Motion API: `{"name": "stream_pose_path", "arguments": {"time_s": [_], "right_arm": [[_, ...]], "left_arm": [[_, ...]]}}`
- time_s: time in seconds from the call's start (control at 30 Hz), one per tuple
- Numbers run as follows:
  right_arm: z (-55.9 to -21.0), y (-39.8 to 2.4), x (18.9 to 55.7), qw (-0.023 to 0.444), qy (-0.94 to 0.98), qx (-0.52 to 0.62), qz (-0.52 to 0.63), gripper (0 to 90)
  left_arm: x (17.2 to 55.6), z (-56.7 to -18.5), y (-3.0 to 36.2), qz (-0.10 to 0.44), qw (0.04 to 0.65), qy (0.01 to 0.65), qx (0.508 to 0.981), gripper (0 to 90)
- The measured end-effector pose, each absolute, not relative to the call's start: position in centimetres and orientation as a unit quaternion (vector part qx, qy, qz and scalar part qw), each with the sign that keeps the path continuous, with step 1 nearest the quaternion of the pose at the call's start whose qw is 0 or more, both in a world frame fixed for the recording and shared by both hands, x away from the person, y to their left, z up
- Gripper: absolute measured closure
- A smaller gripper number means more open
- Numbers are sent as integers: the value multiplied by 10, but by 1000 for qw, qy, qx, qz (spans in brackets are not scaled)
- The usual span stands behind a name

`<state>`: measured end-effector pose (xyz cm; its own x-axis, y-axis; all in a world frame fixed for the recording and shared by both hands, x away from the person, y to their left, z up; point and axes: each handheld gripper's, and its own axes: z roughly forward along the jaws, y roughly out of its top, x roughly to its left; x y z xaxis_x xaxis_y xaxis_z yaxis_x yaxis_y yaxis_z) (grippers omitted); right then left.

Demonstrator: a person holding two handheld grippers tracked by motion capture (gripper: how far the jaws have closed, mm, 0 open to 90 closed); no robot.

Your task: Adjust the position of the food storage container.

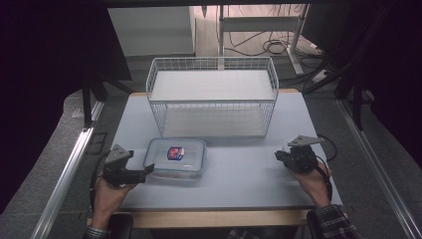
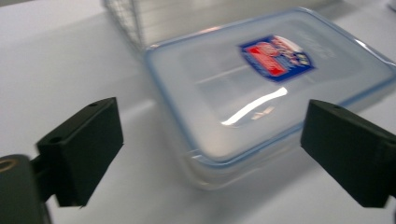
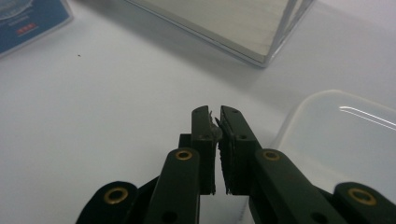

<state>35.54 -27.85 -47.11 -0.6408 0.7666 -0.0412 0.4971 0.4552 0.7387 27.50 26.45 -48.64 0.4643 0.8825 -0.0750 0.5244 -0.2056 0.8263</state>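
The left hand-held gripper [image 2: 212, 149], jaws wide and empty, approaches the lidded container [image 2: 261, 93]; next it must close on its corner. The right hand-held gripper [image 3: 215, 122] rests nearly closed, empty.

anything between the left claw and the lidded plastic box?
Nothing. In the left gripper view the left claw stands open around the near corner of the plastic box, with bare table around.

Clear plastic container [image 1: 175, 158] just ahead of the black left gripper [image 2: 212, 154]: blue-trimmed lid, label in red, blue and white. Wire basket [image 1: 213, 97] beyond both grippers: white grid mesh. Table [image 1: 239, 174] pale grey, light wood front edge; sleeve behind black right gripper [image 3: 216, 122] dark plaid.
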Motion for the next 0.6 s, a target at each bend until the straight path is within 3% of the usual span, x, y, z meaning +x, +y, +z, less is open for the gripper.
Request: {"name": "stream_pose_path", "arguments": {"time_s": [0.17,0.33,0.6], "right_arm": [[-470,-275,352,188,836,363,366,865],[-472,-272,350,178,836,357,377,884],[-472,-268,347,169,833,352,391,891]], "left_arm": [[274,-491,287,229,413,500,726,217],[280,-501,299,221,398,524,719,475],[299,-514,285,204,359,519,749,736]]}}
